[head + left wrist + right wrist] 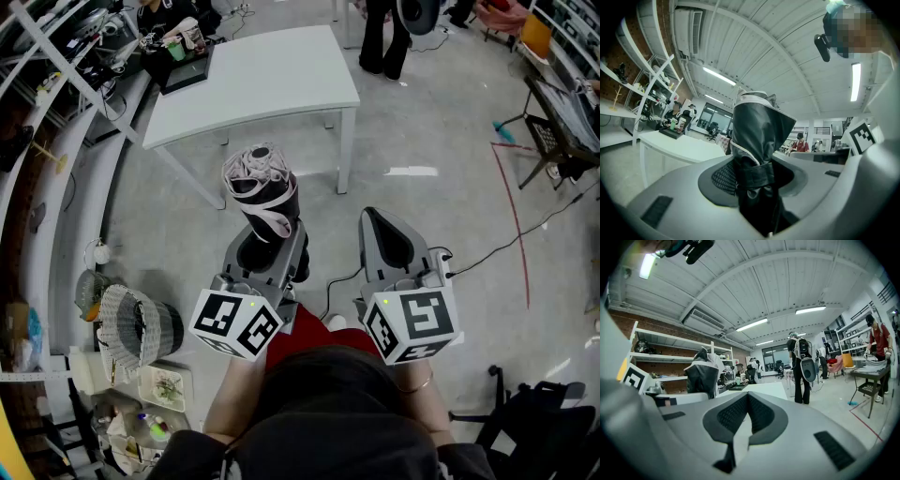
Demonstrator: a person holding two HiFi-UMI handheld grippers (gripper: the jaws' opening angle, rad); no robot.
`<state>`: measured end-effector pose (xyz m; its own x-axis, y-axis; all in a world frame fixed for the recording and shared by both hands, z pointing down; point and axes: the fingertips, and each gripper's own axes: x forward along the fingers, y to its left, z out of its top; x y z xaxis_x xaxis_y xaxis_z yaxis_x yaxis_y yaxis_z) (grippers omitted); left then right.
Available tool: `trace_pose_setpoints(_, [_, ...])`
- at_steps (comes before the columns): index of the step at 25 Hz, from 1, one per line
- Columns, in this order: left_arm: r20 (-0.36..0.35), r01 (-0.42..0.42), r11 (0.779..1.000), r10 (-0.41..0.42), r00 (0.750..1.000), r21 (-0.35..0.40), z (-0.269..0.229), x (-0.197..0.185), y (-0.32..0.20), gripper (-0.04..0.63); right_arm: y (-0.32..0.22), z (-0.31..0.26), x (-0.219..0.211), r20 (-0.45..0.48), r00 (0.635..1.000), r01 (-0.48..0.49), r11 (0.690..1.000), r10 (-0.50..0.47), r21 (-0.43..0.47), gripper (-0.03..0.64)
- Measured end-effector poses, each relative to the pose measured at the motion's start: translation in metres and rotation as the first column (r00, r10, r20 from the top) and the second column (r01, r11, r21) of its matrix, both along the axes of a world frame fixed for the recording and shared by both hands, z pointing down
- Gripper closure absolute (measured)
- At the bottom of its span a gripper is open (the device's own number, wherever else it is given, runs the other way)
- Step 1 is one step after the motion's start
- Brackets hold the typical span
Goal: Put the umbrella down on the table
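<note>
A folded black umbrella (262,187) with white trim stands upright in my left gripper (272,248), which is shut on its lower part. In the left gripper view the umbrella (757,136) fills the space between the jaws of that gripper (754,183), wrapped by its strap. The white table (253,75) stands ahead, beyond the umbrella and apart from it. My right gripper (384,230) is level beside the left one, shut with nothing in it. In the right gripper view its pads (733,413) meet at the tip, with the umbrella (701,373) to the left and the table (764,389) ahead.
A black tray (187,70) and cups sit on the table's far left corner. A wire basket (136,323) and shelves stand at the left. A person (384,37) stands beyond the table. A cable (506,244) and red tape line (511,216) cross the floor at right.
</note>
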<state>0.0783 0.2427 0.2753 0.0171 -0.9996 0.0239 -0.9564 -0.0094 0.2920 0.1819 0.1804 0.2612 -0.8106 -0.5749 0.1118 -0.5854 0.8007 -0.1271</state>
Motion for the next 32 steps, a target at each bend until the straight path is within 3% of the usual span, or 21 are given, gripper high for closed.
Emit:
trace_pose_setpoints(11, [0.016, 0.031, 0.999, -0.030, 0.999, -0.037, 0.008, -0.019, 0.004, 0.411, -0.002, 0.003, -0.008, -0.007, 1.000, 0.004, 1.000, -0.004, 0.005, 0.598])
trace_pose_setpoints(19, [0.031, 0.068, 0.998, -0.067, 0.997, -0.018, -0.002, -0.038, 0.009, 0.411, -0.009, 0.003, -0.003, -0.007, 1.000, -0.025, 0.999, 0.025, -0.026, 0.598])
trace_pose_setpoints(32, [0.065, 0.054, 0.999, -0.055, 0.996, 0.004, -0.015, -0.030, -0.009, 0.411, -0.026, -0.002, 0.010, 0.014, 0.999, -0.046, 0.998, 0.047, -0.035, 0.598])
